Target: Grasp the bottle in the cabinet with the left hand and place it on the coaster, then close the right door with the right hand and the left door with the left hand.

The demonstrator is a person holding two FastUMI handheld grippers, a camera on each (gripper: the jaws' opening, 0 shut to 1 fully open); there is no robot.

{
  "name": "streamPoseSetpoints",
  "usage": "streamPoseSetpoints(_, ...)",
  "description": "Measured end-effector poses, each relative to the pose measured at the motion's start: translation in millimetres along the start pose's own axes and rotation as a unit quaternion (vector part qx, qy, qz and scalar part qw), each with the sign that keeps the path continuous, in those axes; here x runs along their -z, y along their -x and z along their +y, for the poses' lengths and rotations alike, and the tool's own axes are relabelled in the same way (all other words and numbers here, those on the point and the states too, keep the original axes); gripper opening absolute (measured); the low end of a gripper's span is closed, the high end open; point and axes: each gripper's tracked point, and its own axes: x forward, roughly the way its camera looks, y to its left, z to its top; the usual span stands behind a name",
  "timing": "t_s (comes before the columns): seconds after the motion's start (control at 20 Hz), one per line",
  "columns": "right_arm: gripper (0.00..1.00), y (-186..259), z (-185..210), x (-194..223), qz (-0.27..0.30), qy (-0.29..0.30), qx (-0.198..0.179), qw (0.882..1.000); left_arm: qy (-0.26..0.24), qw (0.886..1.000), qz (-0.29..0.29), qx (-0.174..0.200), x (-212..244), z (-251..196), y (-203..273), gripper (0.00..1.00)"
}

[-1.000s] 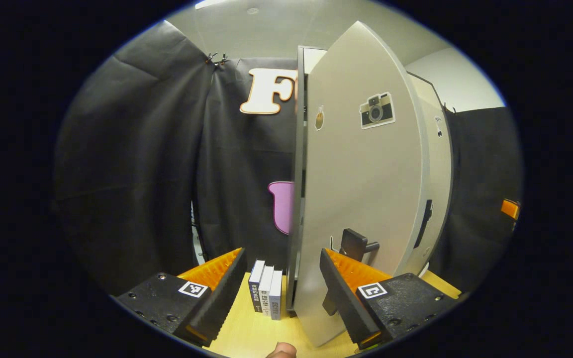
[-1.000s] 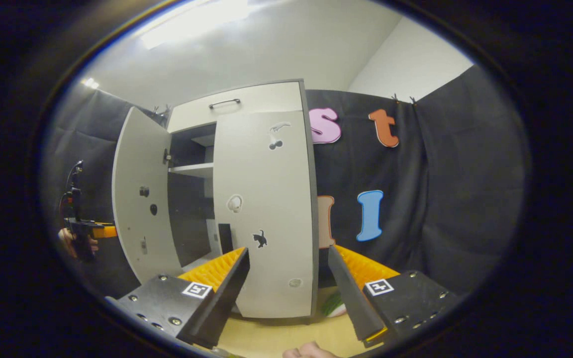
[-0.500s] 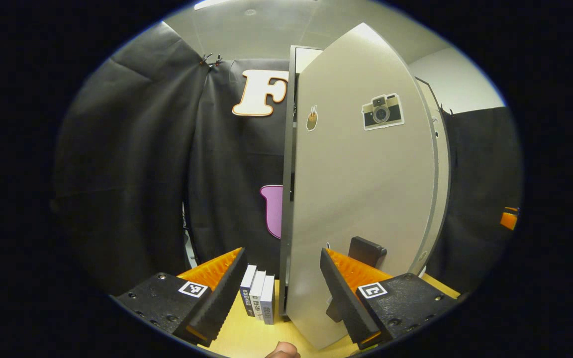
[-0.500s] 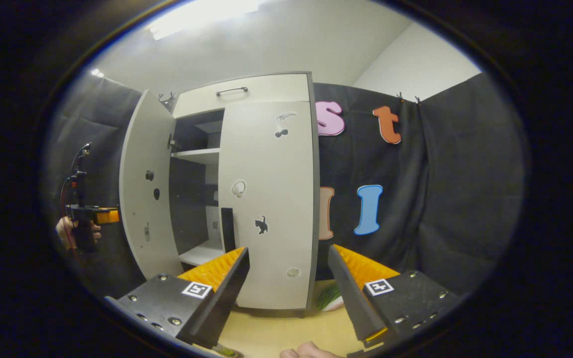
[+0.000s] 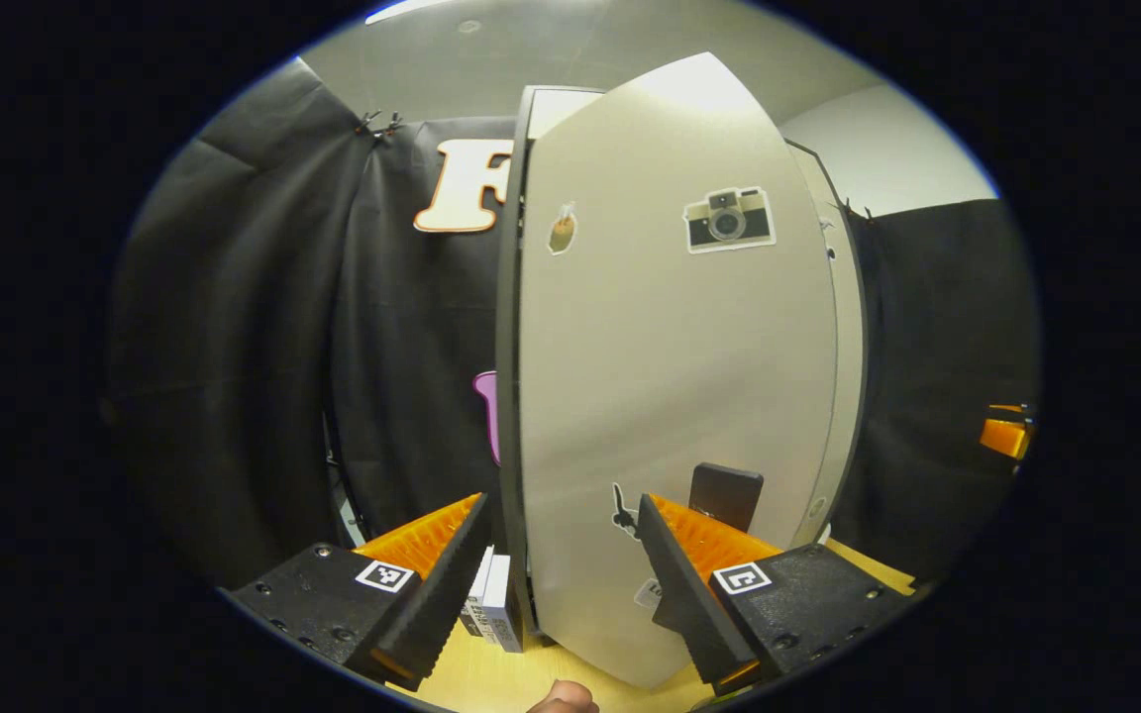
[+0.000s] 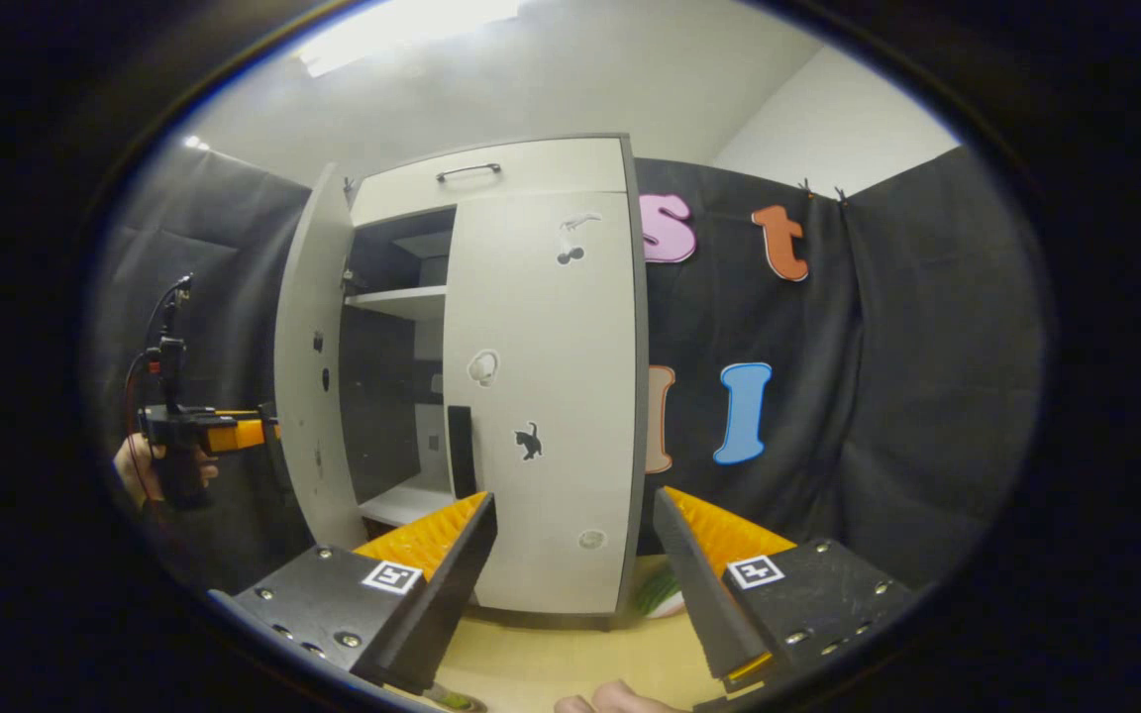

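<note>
Pale grey cabinet [image 6: 491,188] doors [image 5: 670,396] carry small black-and-white stickers [image 5: 728,219]. Orange ridged fingers [image 6: 432,535] sit on black bodies. The table [image 6: 551,663] is light wood; something green, perhaps striped [image 6: 658,594], lies beside the cabinet.

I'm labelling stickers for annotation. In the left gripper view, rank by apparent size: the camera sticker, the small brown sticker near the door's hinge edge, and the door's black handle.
1. Black handle, though the orange tongs finger partly covers it.
2. Camera sticker, close in size to the handle, so this order is unsure.
3. Small brown sticker, clearly smallest.

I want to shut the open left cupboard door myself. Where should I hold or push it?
Push the pale grey left door on its outer face near the black handle, by the free edge, far from the hinges. It stands ajar, and the left gripper faces that side.
</note>
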Motion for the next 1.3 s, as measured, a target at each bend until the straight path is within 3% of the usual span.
streamPoseSetpoints(0.1, 0.96, 2.1, -3.2, 1.4, 0.004, 0.005, 0.001, 1.0, 0.002, 1.0, 0.004, 0.014, 2.7, -12.3, -3.6, 0.95)
streamPoseSetpoints(0.25, 0.96, 5.4, -6.6, 4.8, 0.011, 0.012, 0.002, 1.0, -0.001, 1.0, 0.007, 0.02, 4.3, -22.5, -4.5, 0.96)
streamPoseSetpoints(0.3, 0.96, 7.3, -7.4, 5.6, 0.012, 0.015, 0.003, 1.0, -0.002, 1.0, 0.008, 0.02, 6.2, -24.6, -4.4, 0.92)
streamPoseSetpoints(0.5, 0.94, 14.0, -4.8, 7.1, 0.016, 0.017, -0.006, 1.0, 0.01, 0.999, 0.02, 0.028, 14.1, -36.8, 1.6, 0.96)
streamPoseSetpoints(0.6, 0.94, 16.6, -2.9, 8.3, 0.017, 0.014, -0.011, 1.0, 0.008, 0.999, 0.023, 0.023, 16.6, -37.7, 8.4, 0.93)
streamPoseSetpoints(0.65, 0.96, 18.0, -1.2, 9.2, 0.018, 0.013, -0.015, 1.0, 0.006, 1.0, 0.022, 0.019, 16.9, -36.9, 11.9, 0.96)
streamPoseSetpoints(0.95, 0.96, 27.9, 6.9, 5.7, 0.015, 0.009, -0.032, 0.999, 0.017, 0.999, 0.031, -0.009, 24.1, -32.3, 31.5, 0.93)
streamPoseSetpoints(1.0, 0.94, 29.1, 8.8, 4.0, 0.012, 0.007, -0.035, 0.999, 0.019, 0.999, 0.031, -0.014, 23.7, -32.6, 35.2, 0.96)
streamPoseSetpoints(1.1, 0.99, 32.1, 13.5, 3.4, 0.006, 0.0, -0.04, 0.999, 0.019, 0.999, 0.026, -0.029, 23.4, -31.2, 43.7, 0.96)
streamPoseSetpoints(1.3, 0.96, 39.7, 26.2, 3.7, -0.007, -0.007, -0.054, 0.998, 0.021, 0.998, 0.019, -0.052, 25.9, -36.2, 62.3, 0.96)
